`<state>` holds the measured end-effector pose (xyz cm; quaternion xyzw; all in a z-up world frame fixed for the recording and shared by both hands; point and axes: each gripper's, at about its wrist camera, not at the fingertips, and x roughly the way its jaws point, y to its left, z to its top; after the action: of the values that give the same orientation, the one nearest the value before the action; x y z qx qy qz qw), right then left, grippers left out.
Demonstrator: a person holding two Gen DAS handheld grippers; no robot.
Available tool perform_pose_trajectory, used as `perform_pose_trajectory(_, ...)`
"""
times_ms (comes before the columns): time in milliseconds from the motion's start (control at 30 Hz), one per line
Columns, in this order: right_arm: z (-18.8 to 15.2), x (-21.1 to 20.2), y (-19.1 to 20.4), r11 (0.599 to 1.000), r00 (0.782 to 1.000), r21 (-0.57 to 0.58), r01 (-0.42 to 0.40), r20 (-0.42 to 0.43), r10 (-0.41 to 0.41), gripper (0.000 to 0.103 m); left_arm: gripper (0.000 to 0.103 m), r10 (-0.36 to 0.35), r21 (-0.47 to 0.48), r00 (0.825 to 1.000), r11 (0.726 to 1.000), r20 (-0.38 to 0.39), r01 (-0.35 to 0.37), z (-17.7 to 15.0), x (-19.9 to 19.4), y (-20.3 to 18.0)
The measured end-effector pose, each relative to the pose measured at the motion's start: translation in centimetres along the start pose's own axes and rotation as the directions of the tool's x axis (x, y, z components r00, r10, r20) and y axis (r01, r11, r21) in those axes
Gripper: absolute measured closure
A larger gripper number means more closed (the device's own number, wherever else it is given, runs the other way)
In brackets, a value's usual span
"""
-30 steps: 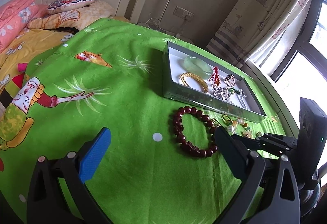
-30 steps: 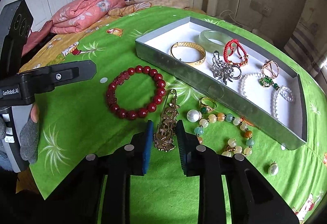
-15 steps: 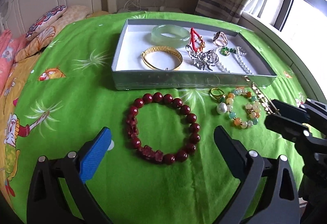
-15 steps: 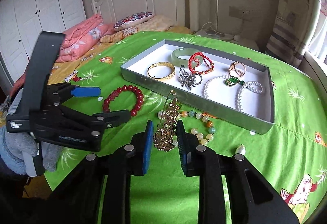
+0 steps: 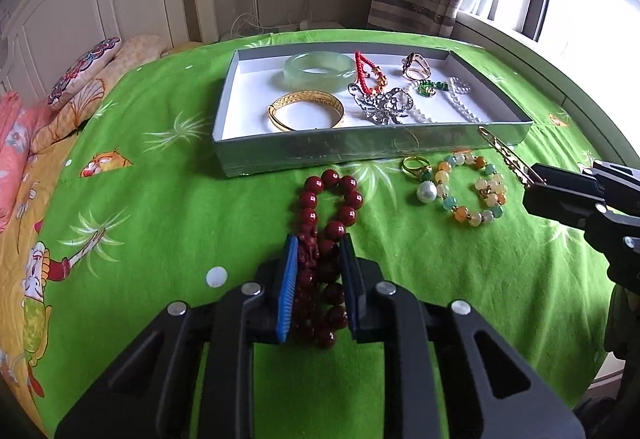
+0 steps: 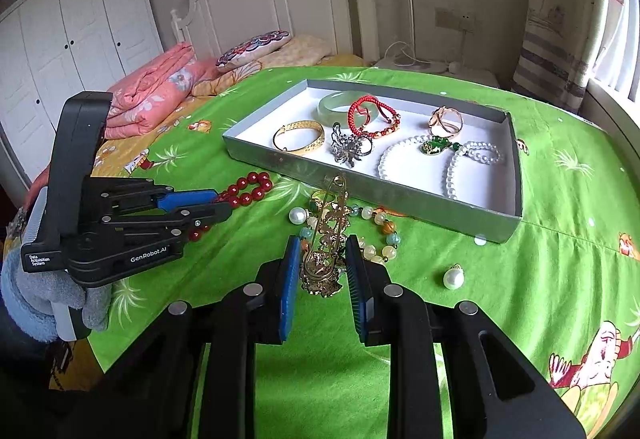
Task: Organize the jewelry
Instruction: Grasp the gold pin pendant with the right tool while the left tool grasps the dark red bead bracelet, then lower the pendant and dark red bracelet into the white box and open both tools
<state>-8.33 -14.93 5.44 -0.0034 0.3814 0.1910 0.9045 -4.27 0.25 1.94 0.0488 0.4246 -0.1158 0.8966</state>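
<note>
My left gripper (image 5: 318, 251) is shut on the dark red bead bracelet (image 5: 330, 199), squeezed into a narrow loop on the green cloth; it also shows in the right wrist view (image 6: 250, 189). My right gripper (image 6: 322, 255) is shut on a gold brooch with a long pin (image 6: 326, 239), held above the cloth; the pin shows in the left wrist view (image 5: 506, 155). The silver jewelry tray (image 5: 360, 149) (image 6: 400, 191) holds a jade bangle (image 5: 318, 69), a gold bangle (image 5: 306, 111), a red cord bracelet (image 6: 370, 115), a silver brooch (image 6: 350, 147), rings and pearl strands.
On the cloth in front of the tray lie a pastel bead bracelet (image 5: 472, 195), a gold ring (image 5: 416, 163) and a pearl (image 5: 426, 193). Another pearl (image 6: 453, 277) lies to the right. Pillows and a pink quilt (image 6: 156, 87) lie at the left, a window at the right.
My left gripper has moved forward over the red bracelet and closed on it, pinching it narrow. My right gripper keeps hold of the gold brooch and has lifted it a little.
</note>
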Motion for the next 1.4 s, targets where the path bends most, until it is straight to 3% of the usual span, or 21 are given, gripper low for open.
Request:
perform_pose_trajectory(300, 0.1, -0.5, -0.1, 1.000, 1.000, 0.008, 0.003, 0.018, -0.003, 0.079, 0.083, -0.012, -0.011, 0.999, 1.000, 0.040, 0.012, -0.2, -1.4, -0.1)
perform_pose_trajectory(367, 0.1, -0.6, 0.0, 1.000, 1.000, 0.007, 0.001, 0.022, -0.001, 0.079, 0.103, 0.000, -0.008, 0.998, 1.000, 0.059, 0.000, -0.1, -2.0, -0.1)
perform_pose_trajectory(500, 0.2, -0.8, 0.0, 1.000, 1.000, 0.008, 0.001, 0.027, -0.001, 0.079, 0.103, -0.008, 0.002, 0.997, 1.000, 0.072, 0.008, 0.4, -2.8, -0.1)
perform_pose_trajectory(600, 0.2, -0.8, -0.1, 1.000, 1.000, 0.011, 0.000, 0.026, 0.000, 0.079, 0.103, -0.021, -0.012, 0.999, 1.000, 0.039, 0.021, 0.5, -2.3, 0.3)
perform_pose_trajectory(667, 0.2, -0.9, -0.1, 1.000, 1.000, 0.012, -0.002, 0.025, 0.002, 0.079, 0.096, -0.017, -0.027, 1.000, 0.999, 0.009, 0.017, 0.5, -1.5, 0.6)
perform_pose_trajectory(733, 0.1, -0.9, -0.1, 1.000, 1.000, 0.012, -0.004, 0.025, 0.003, 0.079, 0.068, -0.021, -0.025, 1.000, 0.999, -0.014, 0.021, 0.4, -0.8, 0.6)
perform_pose_trajectory(833, 0.1, -0.8, -0.2, 1.000, 1.000, 0.016, -0.004, 0.022, 0.004, 0.079, 0.065, 0.016, -0.003, 1.000, 1.000, -0.021, -0.016, 0.2, 0.2, 0.2)
perform_pose_trajectory(867, 0.1, -0.8, -0.2, 1.000, 1.000, 0.017, -0.006, 0.021, 0.005, 0.079, 0.066, 0.042, 0.018, 0.999, 0.999, -0.019, -0.042, 0.2, 0.4, -0.1)
perform_pose_trajectory(933, 0.0, -0.7, -0.2, 1.000, 1.000, 0.018, -0.006, 0.018, 0.006, 0.079, 0.092, 0.055, 0.026, 0.998, 0.998, -0.026, -0.054, 0.4, 0.6, -0.4)
perform_pose_trajectory(1400, 0.6, -1.9, -0.8, 0.999, 0.998, 0.038, -0.004, 0.067, 0.001, 0.079, 0.094, 0.039, 0.055, 0.992, 0.997, 0.122, -0.046, 2.3, -4.7, -1.2)
